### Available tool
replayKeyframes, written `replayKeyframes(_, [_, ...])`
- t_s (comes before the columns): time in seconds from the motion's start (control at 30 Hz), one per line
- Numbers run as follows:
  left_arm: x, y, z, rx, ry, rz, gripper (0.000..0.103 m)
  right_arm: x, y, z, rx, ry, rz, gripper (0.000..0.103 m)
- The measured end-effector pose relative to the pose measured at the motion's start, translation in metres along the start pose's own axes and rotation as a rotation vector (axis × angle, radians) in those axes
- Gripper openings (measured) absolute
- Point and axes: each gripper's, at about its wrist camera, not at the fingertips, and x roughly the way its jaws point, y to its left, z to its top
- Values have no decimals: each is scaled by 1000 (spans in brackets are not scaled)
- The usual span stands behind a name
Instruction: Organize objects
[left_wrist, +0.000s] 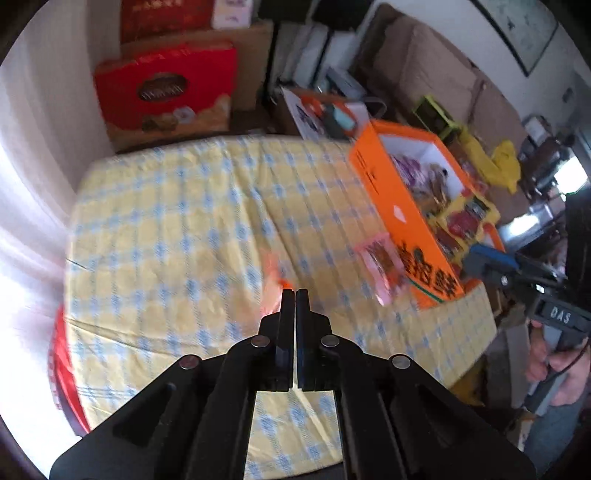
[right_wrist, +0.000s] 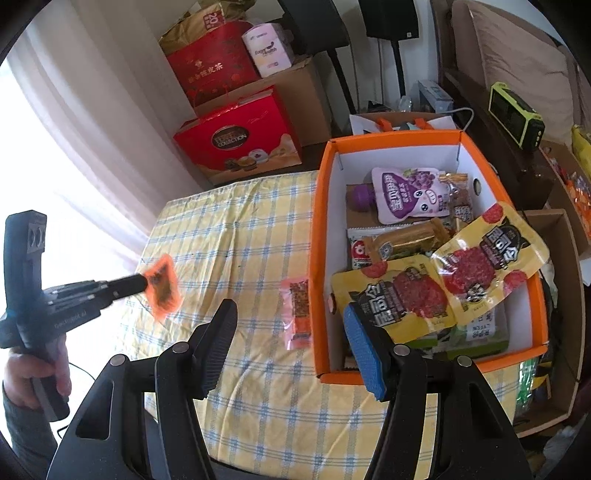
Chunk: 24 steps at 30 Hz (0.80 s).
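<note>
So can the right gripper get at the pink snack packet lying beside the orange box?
Probably yes. The right gripper is open and the pink packet lies flat on the tablecloth ahead, uncovered, though close against the orange box wall.

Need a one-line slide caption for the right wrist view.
Left tongs lift an orange snack packet above the checked tablecloth; right tongs open beside the snack-filled orange box.

Your right tongs (right_wrist: 291, 332) stand open above the worktop (right_wrist: 240, 229). Your left tongs (right_wrist: 146, 282) pinch an orange packet (right_wrist: 164, 288). A pink packet (right_wrist: 299, 314) lies beside the orange box (right_wrist: 319, 240).
</note>
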Motion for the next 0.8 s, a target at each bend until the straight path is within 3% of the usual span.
replayKeyframes(0.03, [2,-1,-2,-14,4,-21,6,0,0,0,2,1,0,62])
replayKeyframes(0.1, [6,0,-4,-60,8,-84,31,0,0,0,8,3,4,62])
replayKeyframes(0.13, [7,1,-5,-79,4,-113,34,0,0,0,7,0,3,62])
replayKeyframes(0.43, [25,5,5,-174,-19,-224,37,-10,-9,3,15,-23,-10,62])
replayKeyframes(0.53, [39,4,11,-208,-12,-279,51,-10,-13,3,20,-19,-11,62])
replayKeyframes(0.6, [53,2,16,-228,-5,-308,62,-9,-16,3,23,-16,-14,59])
replayKeyframes(0.73, [79,-4,24,-270,30,-372,63,-10,-24,4,42,-17,-11,44])
replayKeyframes(0.8, [88,-10,28,-270,43,-392,61,-11,-29,5,50,-20,-13,44])
